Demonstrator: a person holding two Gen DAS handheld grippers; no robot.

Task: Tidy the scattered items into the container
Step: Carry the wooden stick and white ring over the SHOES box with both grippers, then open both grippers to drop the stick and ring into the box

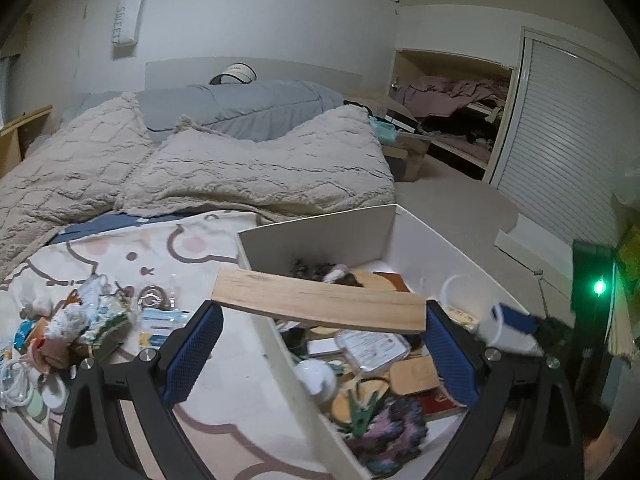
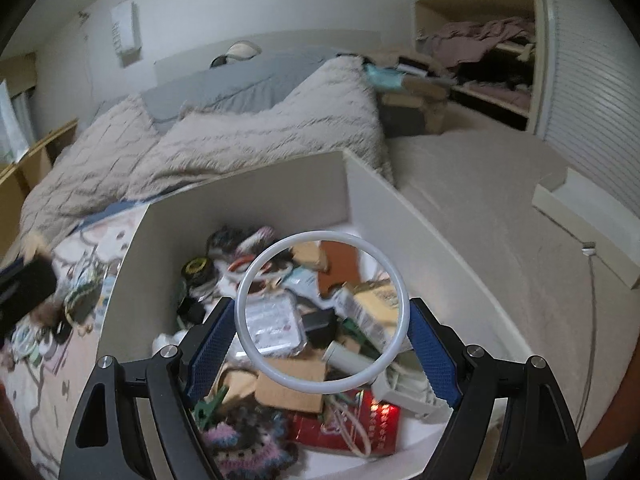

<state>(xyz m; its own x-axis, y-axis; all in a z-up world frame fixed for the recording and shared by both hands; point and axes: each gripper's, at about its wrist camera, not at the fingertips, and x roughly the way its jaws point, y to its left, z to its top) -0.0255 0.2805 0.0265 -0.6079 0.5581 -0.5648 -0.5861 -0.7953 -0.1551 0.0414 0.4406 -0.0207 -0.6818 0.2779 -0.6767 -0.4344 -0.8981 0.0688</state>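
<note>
Wooden board [image 1: 320, 300] sits crosswise between the blue pads of the left hand-held gripper [image 1: 320, 354]; both pads press on its ends, so this gripper is clenched on the board. The board hangs over the near-left wall of the white container [image 1: 320, 236], partly above the bed and partly above the inside of the box.

The right hand-held gripper [image 2: 322, 346] grasps a white plastic ring [image 2: 322, 320]. The ring is held flat between the two pads, which touch its left and right sides, and it hangs above the middle of the container [image 2: 248, 192].

The container stands on the bed, on a cartoon-print blanket [image 1: 132, 256]. Inside it lie many small things mixed together: a clear plastic case [image 1: 374, 350], a green clothes peg [image 1: 362, 410], a crocheted piece in pink, blue and dark yarn [image 1: 394, 436], a red packet [image 2: 352, 426], round wooden pieces and a white ball-shaped thing [image 1: 318, 376].

A heap of scattered items [image 1: 80, 320] is still on the blanket to the left of the container, well apart from both grippers; it includes a white cable [image 1: 14, 384] and some small packets. Behind lies a beige textured quilt [image 1: 200, 168].
</note>
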